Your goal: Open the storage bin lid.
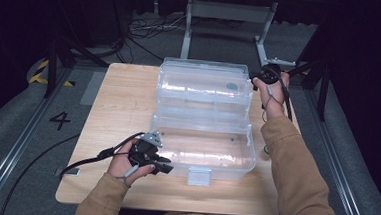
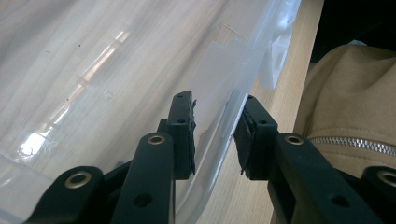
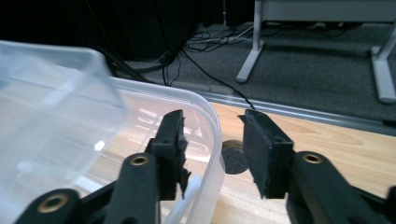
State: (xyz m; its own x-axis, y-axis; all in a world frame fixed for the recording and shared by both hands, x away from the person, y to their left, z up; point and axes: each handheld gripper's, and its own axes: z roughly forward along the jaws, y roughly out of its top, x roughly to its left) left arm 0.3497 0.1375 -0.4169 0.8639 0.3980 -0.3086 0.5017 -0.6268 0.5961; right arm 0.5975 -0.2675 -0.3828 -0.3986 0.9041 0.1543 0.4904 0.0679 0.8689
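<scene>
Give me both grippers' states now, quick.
Left gripper: jaws straddle the front wall of the clear plastic box; a gap shows at the pads, open.
Right gripper: open, astride the rim of the box's lid, not gripping.

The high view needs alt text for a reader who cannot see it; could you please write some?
A clear plastic storage box lies open on a wooden table, its lid folded back. The left gripper straddles the box's near wall, and the right gripper is at the lid's far corner.
</scene>
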